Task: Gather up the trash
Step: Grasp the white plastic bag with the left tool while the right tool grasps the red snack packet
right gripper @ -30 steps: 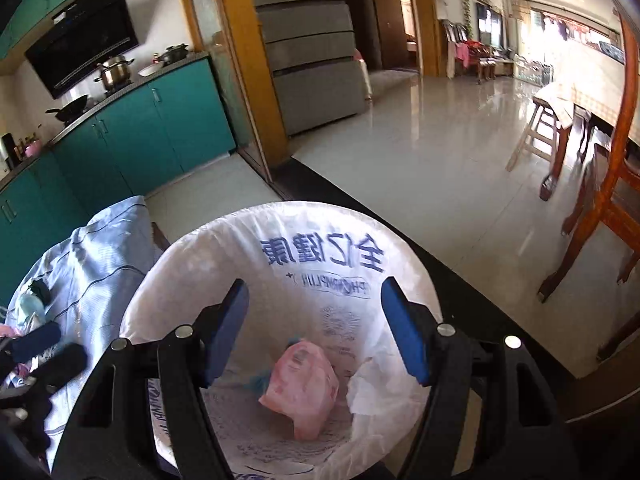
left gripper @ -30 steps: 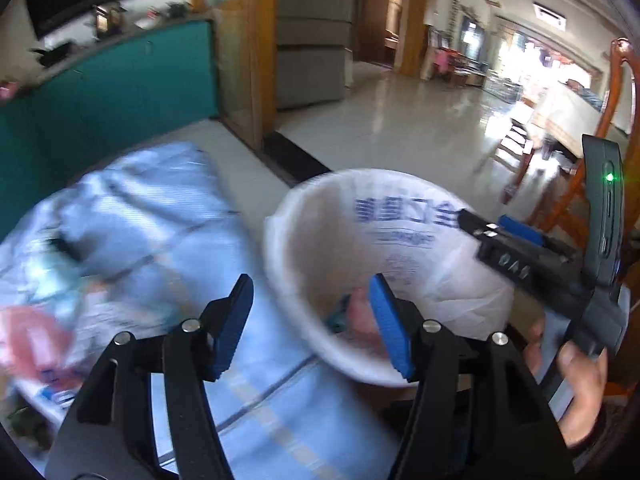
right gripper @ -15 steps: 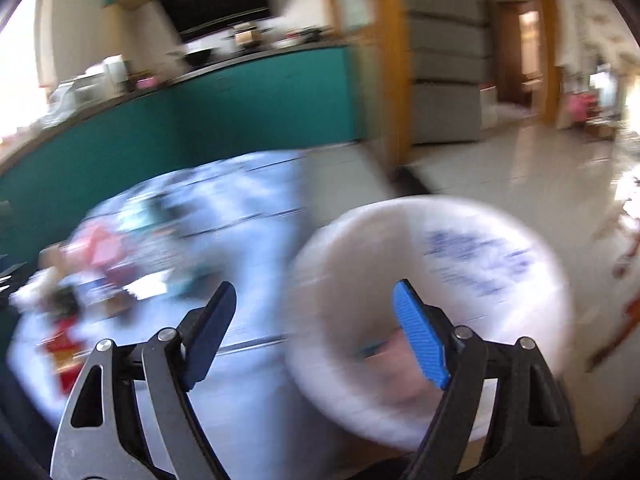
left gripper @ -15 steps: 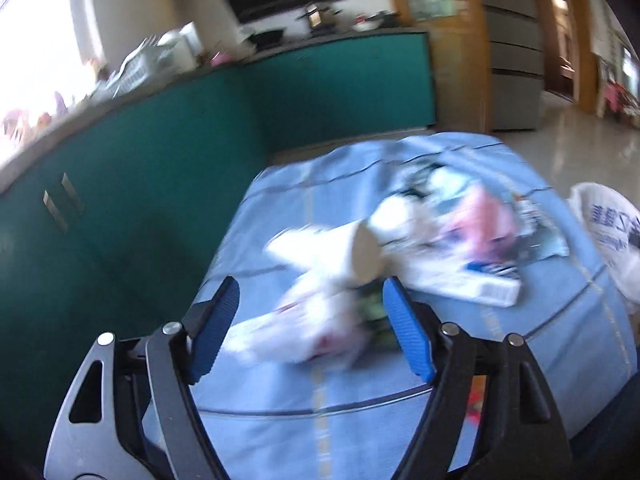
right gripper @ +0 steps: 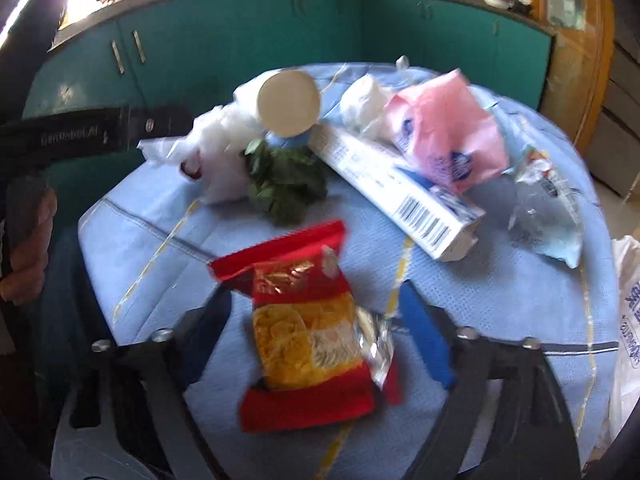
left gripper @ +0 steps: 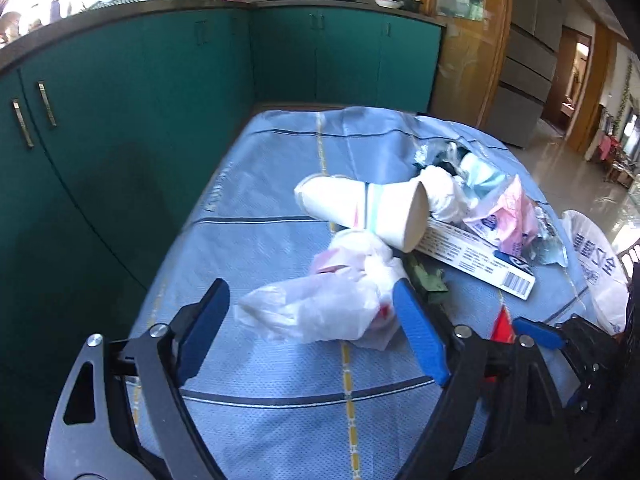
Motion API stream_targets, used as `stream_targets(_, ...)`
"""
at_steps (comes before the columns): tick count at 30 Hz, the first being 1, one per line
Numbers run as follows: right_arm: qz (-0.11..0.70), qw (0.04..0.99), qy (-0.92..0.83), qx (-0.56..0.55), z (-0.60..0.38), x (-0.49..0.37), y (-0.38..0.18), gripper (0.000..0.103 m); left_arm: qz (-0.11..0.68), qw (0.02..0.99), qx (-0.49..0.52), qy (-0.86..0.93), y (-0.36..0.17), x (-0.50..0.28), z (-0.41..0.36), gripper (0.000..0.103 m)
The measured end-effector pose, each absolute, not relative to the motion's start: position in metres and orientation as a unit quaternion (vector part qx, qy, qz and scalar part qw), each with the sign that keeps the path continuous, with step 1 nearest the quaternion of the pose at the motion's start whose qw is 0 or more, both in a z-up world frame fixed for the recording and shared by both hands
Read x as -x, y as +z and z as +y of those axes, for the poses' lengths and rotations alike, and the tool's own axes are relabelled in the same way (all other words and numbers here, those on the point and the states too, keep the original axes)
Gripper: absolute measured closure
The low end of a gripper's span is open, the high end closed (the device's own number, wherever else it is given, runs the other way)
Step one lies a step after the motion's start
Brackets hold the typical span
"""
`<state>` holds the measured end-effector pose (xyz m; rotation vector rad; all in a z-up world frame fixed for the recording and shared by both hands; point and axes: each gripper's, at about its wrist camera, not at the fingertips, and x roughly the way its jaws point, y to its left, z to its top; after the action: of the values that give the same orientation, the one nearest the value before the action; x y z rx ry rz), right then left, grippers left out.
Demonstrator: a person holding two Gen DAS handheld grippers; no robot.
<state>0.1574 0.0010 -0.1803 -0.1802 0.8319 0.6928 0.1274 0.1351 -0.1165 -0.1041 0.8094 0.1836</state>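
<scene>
Over the blue cloth [left gripper: 280, 364], my left gripper [left gripper: 312, 332] is spread wide w/ a crumpled white plastic bag [left gripper: 320, 308] between the blue pads, not clamped. Right gripper [right gripper: 316, 332] is wide apart too, straddling a red-yellow snack packet [right gripper: 308, 344]; can't tell if pads touch it. Paper cup [left gripper: 368, 210] lies on its side, resting on a long white box [left gripper: 476, 258], w/ a pink wrapper [right gripper: 444, 140] beside it. White-lined trash bin [left gripper: 596, 272] sits at the table's right edge.
</scene>
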Motion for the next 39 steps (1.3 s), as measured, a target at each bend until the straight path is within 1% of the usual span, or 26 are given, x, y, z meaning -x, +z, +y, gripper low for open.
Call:
stream_targets(1,0.396,0.855,0.323,0.081,-0.002,-0.158,-0.179,0.055,0.394,0.914,0.053,0.075,-0.119,-0.13,0.134,0.015)
stream_targets(6,0.399,0.869,0.289,0.046,-0.038,-0.163,-0.174,0.056,0.402,0.915,0.031,0.038,-0.129,-0.143,0.119,0.011)
stream_targets(9,0.403,0.876,0.264,0.027,-0.063,-0.168,-0.173,0.056,0.41,0.911,0.01,0.031,-0.14,-0.153,0.112,0.011)
stream_targets(11,0.405,0.879,0.252,0.021,-0.075,-0.168,-0.173,0.056,0.419,0.907,0.01,0.041,-0.148,-0.158,0.114,0.019)
stream_targets(13,0.402,0.883,0.241,0.02,-0.088,-0.168,-0.172,0.056,0.431,0.901,0.03,0.04,-0.155,-0.158,0.122,0.044)
stream_targets(14,0.399,0.886,0.236,0.02,-0.092,-0.165,-0.172,0.056,0.435,0.899,0.046,0.036,-0.158,-0.158,0.127,0.049)
stream_targets(15,0.398,0.888,0.229,0.019,-0.098,-0.164,-0.171,0.056,0.434,0.899,0.056,0.03,-0.158,-0.156,0.13,0.058)
stream_targets(16,0.397,0.891,0.222,0.018,-0.103,-0.164,-0.171,0.056,0.432,0.899,0.056,0.029,-0.158,-0.155,0.131,0.064)
stream_targets(18,0.394,0.895,0.208,0.019,-0.11,-0.166,-0.172,0.056,0.426,0.903,0.046,0.039,-0.154,-0.148,0.131,0.069)
stream_targets(20,0.392,0.899,0.196,0.021,-0.116,-0.168,-0.172,0.056,0.413,0.909,0.027,0.054,-0.146,-0.138,0.129,0.071)
stream_targets(26,0.394,0.902,0.175,0.013,-0.136,-0.167,-0.173,0.056,0.372,0.927,0.011,0.045,-0.117,-0.11,0.126,0.071)
stream_targets(30,0.396,0.903,0.169,0.006,-0.137,-0.167,-0.176,0.056,0.349,0.936,0.052,0.018,-0.104,-0.105,0.124,0.071)
stream_targets(33,0.397,0.902,0.169,0.008,-0.135,-0.164,-0.176,0.055,0.34,0.939,0.058,-0.001,-0.099,-0.11,0.111,0.071)
stream_targets(35,0.399,0.901,0.168,0.009,-0.134,-0.163,-0.177,0.054,0.34,0.938,0.058,-0.023,-0.098,-0.114,0.099,0.061)
stream_targets(36,0.4,0.901,0.168,0.009,-0.133,-0.164,-0.176,0.052,0.34,0.938,0.056,-0.032,-0.099,-0.115,0.094,0.051)
stream_targets(37,0.4,0.901,0.167,0.009,-0.133,-0.163,-0.176,0.05,0.339,0.939,0.052,-0.038,-0.099,-0.116,0.089,0.038)
stream_targets(39,0.398,0.902,0.166,0.008,-0.133,-0.162,-0.174,0.045,0.328,0.944,0.032,-0.037,-0.098,-0.112,0.08,0.029)
